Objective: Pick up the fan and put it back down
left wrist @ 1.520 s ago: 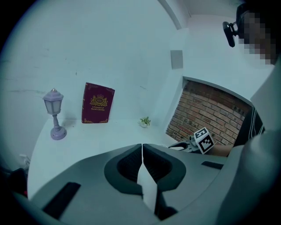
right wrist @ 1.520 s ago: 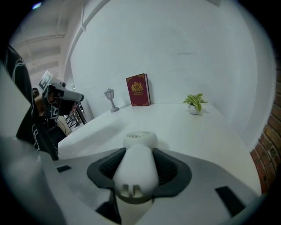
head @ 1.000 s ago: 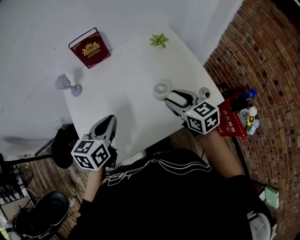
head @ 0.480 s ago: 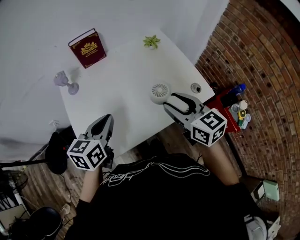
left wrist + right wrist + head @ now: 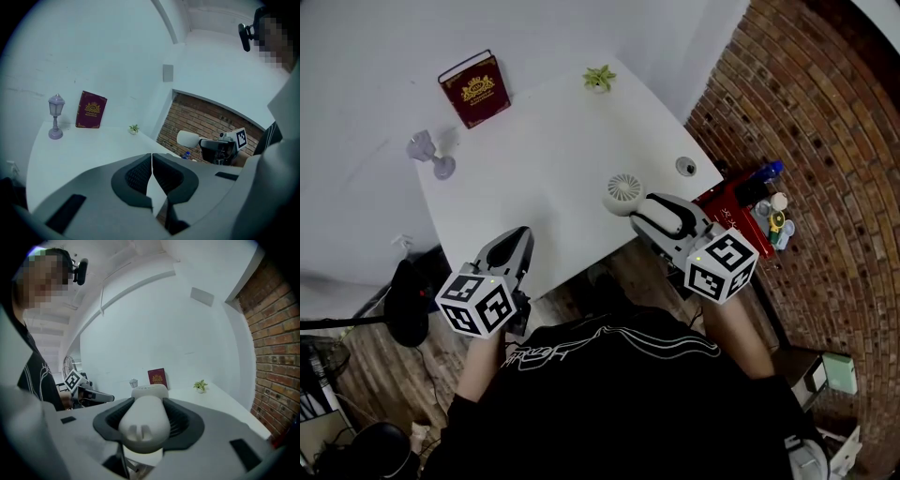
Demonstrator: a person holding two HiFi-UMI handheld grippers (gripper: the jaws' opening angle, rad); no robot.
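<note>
1. White plastic fan (image 5: pixel 624 191): in the head view its round, slotted head now sits over the table's (image 5: pixel 534 178) near edge. A second ago it was further in, close to a small round object that now lies well apart. Your right gripper (image 5: pixel 649 214) has drawn back toward you with it and is clamped on the fan's smooth handle. Your left gripper (image 5: pixel 514 246) keeps much the same spot at the near left edge, its jaws together.
2. Head view, the rest: the maroon book (image 5: pixel 475 89) stands upright at the far edge, with the lilac lamp (image 5: pixel 427 152) to its left and the small green plant (image 5: pixel 598 79) at the far corner. Both your forearms reach forward, cubes nearest you.
3. Left gripper view: the ribbed dark pads (image 5: pixel 137 174) meet with nothing between them. Across the matte white top you see the fan (image 5: pixel 188 138) carried by your right gripper (image 5: pixel 220 149), in front of the brick wall.
4. Right gripper view: the pads press both sides of the rounded handle (image 5: pixel 144 420), which ends in two small slots. The fan's head rises just beyond it. Your left gripper (image 5: pixel 93 396) shows off to the left, level with it.
</note>
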